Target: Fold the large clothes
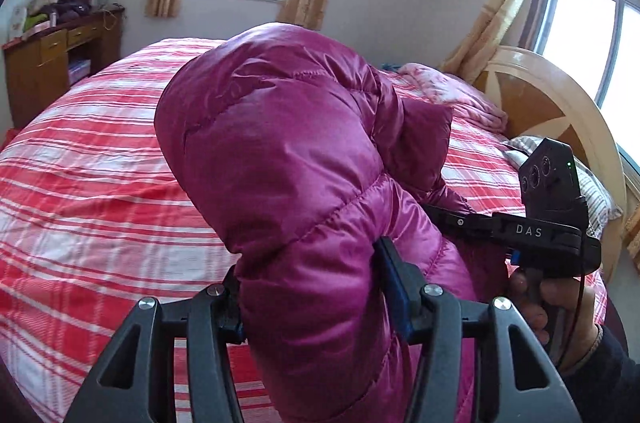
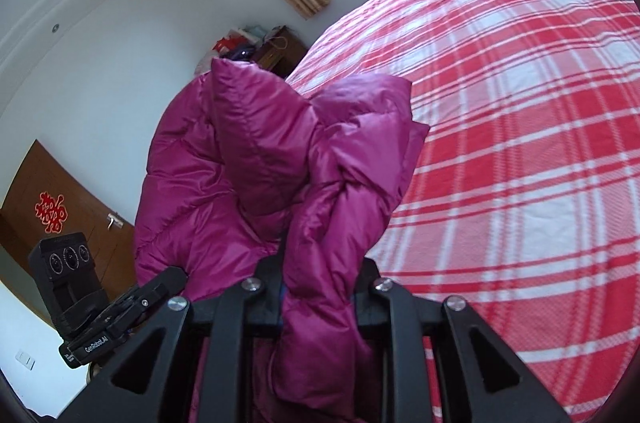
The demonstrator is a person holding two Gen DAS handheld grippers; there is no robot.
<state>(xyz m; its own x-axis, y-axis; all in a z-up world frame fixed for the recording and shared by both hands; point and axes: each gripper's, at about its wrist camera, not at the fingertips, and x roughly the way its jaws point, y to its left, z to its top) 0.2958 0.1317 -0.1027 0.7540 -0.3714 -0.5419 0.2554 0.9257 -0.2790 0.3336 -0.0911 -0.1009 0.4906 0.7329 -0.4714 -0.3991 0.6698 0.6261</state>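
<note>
A magenta quilted down jacket [image 1: 280, 151] hangs bunched in the air above the bed. My left gripper [image 1: 312, 287] is shut on a thick fold of it; the fabric bulges up between the fingers and hides the tips. My right gripper [image 2: 320, 287] is shut on another fold of the jacket [image 2: 248, 159], which rises in front of the lens. The right gripper also shows in the left wrist view [image 1: 452, 219], reaching into the jacket from the right. The left gripper's body shows in the right wrist view [image 2: 132, 307], at lower left.
The bed with a red and white plaid sheet [image 1: 100, 183] lies under the jacket. A pink blanket [image 1: 452, 95] and a striped pillow [image 1: 596, 191] lie by the wooden headboard [image 1: 560, 111]. A wooden desk with clutter [image 1: 52, 55] stands at far left. A brown door [image 2: 72, 199] is behind.
</note>
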